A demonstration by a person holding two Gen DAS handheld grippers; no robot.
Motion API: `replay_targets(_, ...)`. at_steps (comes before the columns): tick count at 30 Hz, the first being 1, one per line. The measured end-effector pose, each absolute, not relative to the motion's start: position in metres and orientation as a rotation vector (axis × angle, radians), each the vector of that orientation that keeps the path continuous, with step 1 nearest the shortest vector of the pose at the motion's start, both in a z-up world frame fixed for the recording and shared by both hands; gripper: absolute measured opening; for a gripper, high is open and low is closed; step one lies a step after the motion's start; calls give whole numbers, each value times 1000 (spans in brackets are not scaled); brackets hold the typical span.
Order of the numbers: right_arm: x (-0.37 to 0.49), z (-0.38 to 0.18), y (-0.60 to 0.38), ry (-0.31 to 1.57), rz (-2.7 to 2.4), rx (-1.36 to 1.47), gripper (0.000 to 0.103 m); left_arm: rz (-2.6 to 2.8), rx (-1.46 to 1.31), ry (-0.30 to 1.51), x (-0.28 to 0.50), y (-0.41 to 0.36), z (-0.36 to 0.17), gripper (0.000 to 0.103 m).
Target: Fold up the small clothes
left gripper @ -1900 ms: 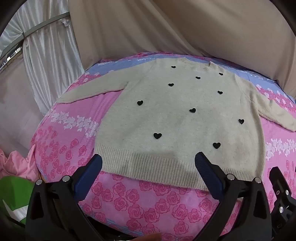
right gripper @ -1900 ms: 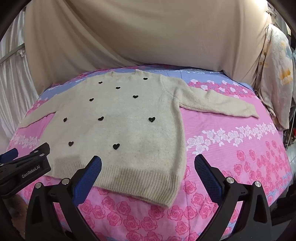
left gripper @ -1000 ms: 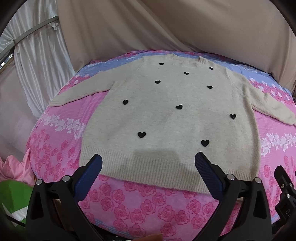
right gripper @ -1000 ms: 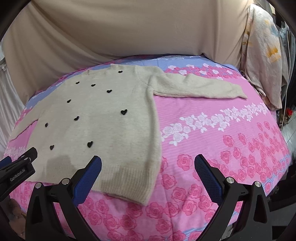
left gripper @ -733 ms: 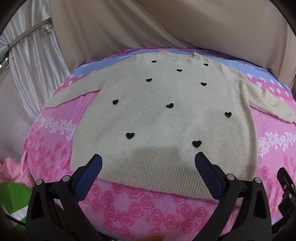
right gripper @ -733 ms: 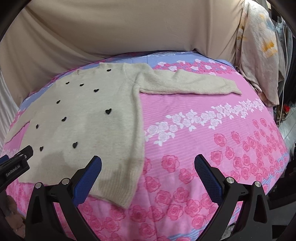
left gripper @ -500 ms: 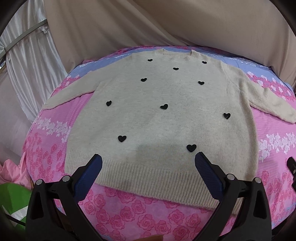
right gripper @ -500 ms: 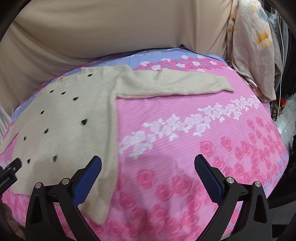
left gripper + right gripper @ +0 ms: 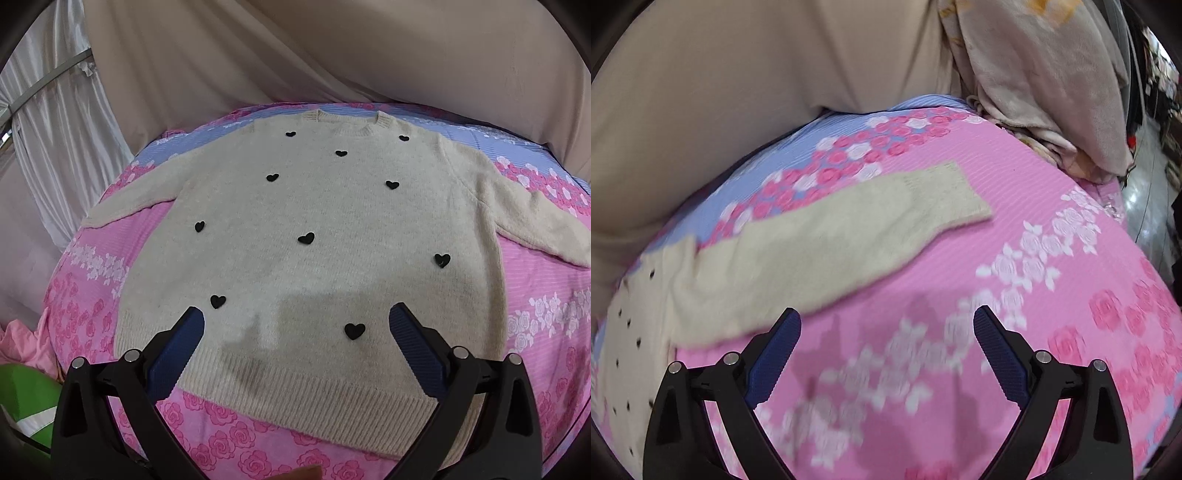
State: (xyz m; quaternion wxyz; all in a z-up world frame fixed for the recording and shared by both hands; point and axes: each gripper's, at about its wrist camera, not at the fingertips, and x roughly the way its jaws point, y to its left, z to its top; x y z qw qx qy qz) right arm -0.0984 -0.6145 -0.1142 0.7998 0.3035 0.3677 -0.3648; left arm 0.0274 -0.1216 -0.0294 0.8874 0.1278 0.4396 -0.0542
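Here, my left gripper [image 9: 295, 325] hangs above the near hem of a cream knit sweater [image 9: 314, 251], its blue-padded fingers [image 9: 177, 350] spread wide apart with nothing between them. The sweater lies flat and face up on a bedsheet [image 9: 92, 280] printed with pink roses, white blossoms and a blue band at the far side. Small black hearts [image 9: 306, 238] dot the front of the sweater, the ribbed neckline [image 9: 347, 123] points to the far edge of the bed, and the ribbed hem runs along the near edge just under my fingers. One sleeve stretches out to the left and the other to the right, both lying on the sheet. My right gripper [image 9: 886, 332] is likewise gaping and holds nothing; it hovers over bare pink sheet, with the sweater's right sleeve [image 9: 831, 236] lying just to the far left of it, its ribbed cuff [image 9: 949, 192] flat and reaching toward the right. The view from that side is blurred, so I cannot tell the finer detail there. Beige cloth [image 9: 332, 51] drapes behind the bed, a white curtain [image 9: 55, 122] hangs at the far left, and a pale blanket [image 9: 1034, 74] with faint yellow flowers hangs at the far right. At the near left lie a pink cloth [image 9: 18, 339] and something green [image 9: 26, 402].
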Motion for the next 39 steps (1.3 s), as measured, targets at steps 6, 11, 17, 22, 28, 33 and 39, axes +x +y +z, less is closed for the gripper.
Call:
replay_targets(6,-82,-148,-659,793,-760,748,78,-65,280,917,32,-117,-33,98)
replay_targets(11,-70,-147,-672,730,-687,784,44,-16,270,930,37,-105,-38,98)
replay_targets(17,-77,-122,-677,585,-650,860,16,0,251,940,43,-96,-41,98)
replay_targets(22,-71,-56,-641,456,-533,824,15,-26,225,942,47,-90,-42,98)
replay_targets(28,4,20,-540,442,-284,645,15,-44,174,941,55,-70,-40,98)
replay_targets(33,97,45,-425,493,-107,467,15,-19,133,930,61,-33,-35,98)
replay_targets(39,201,9,-294,627,34,346,15,41,84,931,71,30,-34,98)
